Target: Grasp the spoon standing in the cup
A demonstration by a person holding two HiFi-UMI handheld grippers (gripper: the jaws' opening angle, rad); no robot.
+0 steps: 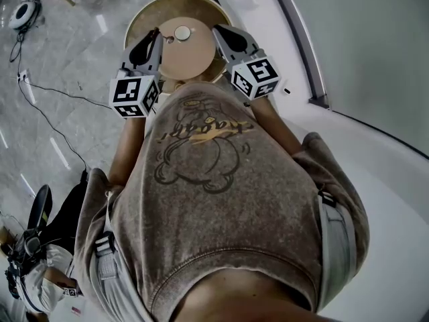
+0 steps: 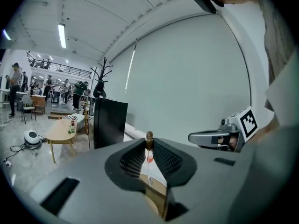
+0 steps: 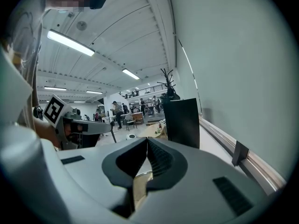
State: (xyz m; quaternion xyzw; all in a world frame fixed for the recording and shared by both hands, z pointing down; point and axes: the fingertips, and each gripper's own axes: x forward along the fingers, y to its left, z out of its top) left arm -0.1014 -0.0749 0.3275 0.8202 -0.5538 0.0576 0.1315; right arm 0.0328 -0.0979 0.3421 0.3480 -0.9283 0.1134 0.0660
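The left claw (image 2: 149,143) was nearly closed, its ribbed pads pinched on the spoon (image 2: 149,136). The spoon's brown end poked up just past the claw tips, and a thin pale stem ran down between the pads. From the head view, this claw reached over the round wooden tabletop (image 1: 194,58) with its tips just beside the white cup (image 1: 182,32); whether the spoon's lower end sat inside the cup could not be made out from any view.

The right claw (image 3: 147,141) had its jaws pressed together with nothing between them. It hung over the far side of the same tabletop, near the cup but apart from it. The two claws faced each other across the cup, each with its marker cube (image 1: 134,96) toward the person's chest. The person's grey shirt (image 1: 221,206) filled the lower part of the head view.
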